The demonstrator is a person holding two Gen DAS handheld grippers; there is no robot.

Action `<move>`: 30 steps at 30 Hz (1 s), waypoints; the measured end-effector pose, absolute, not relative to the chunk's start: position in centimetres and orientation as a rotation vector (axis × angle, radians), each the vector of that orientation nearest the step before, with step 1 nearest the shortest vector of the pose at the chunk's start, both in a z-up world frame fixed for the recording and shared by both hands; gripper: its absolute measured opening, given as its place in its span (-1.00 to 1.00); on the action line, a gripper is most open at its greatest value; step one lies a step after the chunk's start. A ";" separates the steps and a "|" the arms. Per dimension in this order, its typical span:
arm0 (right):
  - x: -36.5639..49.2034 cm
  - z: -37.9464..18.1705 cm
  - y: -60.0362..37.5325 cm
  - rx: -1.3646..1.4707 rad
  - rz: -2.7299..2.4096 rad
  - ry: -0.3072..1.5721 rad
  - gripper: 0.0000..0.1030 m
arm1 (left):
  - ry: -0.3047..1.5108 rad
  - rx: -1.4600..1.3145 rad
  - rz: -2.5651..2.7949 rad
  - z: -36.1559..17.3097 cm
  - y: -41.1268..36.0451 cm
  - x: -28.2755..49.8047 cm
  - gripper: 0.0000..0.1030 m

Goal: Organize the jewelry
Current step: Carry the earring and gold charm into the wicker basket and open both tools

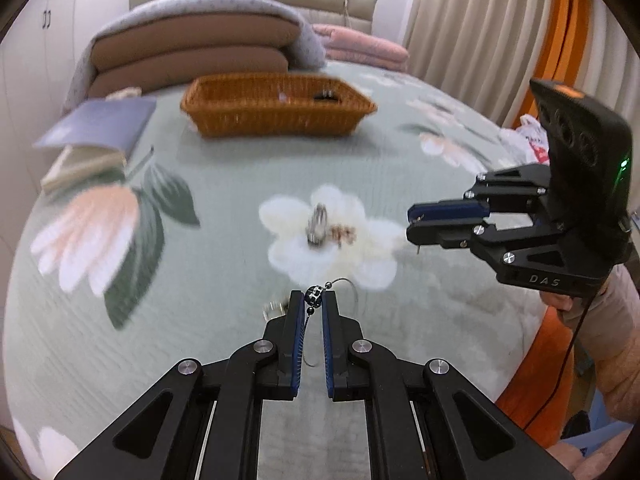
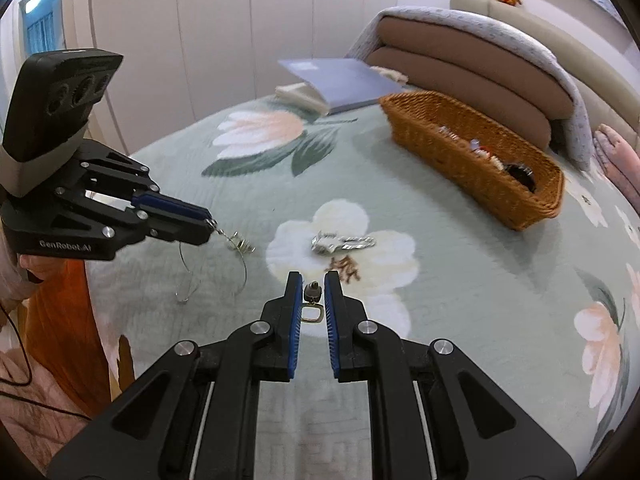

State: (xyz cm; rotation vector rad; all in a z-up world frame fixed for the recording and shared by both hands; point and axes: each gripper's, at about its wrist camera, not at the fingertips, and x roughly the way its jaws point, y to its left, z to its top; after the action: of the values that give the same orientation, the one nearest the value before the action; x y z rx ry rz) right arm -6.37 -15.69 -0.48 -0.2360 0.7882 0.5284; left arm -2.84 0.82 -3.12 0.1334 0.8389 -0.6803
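Observation:
My left gripper is shut on a silver wire necklace by its dark bead; in the right wrist view the left gripper holds the necklace's wire loop just above the bed. My right gripper is shut on a small metal earring with a brass square loop hanging below. It also shows in the left wrist view. A silver bracelet lies on the white flower print ahead, also seen in the left wrist view. The wicker basket holds several pieces.
A blue book on folded cloth lies at the bed's far side. Stacked brown cushions under a grey blanket stand behind the basket. Pink pillows and curtains are at the right. A white bag sits by the bed's edge.

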 end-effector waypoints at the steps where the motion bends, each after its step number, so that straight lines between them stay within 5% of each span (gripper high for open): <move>1: -6.2 -0.1 -15.9 -0.233 0.522 0.782 -0.80 | 0.824 0.135 -0.680 -2.5 0.8 -2.6 -0.84; 18: 5.8 7.2 -21.8 -0.106 0.326 0.684 -0.80 | 0.651 0.079 -0.692 6.9 -3.3 10.5 -0.84; 30: 19.9 3.1 -28.1 0.241 0.168 0.827 -0.80 | 0.745 -0.044 -0.654 3.3 -8.1 23.9 -0.84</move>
State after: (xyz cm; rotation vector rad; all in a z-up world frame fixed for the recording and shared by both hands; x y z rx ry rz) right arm 19.89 -28.13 3.15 0.2411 0.8272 0.1682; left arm 23.88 -8.11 3.35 -0.0443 0.7451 -0.6535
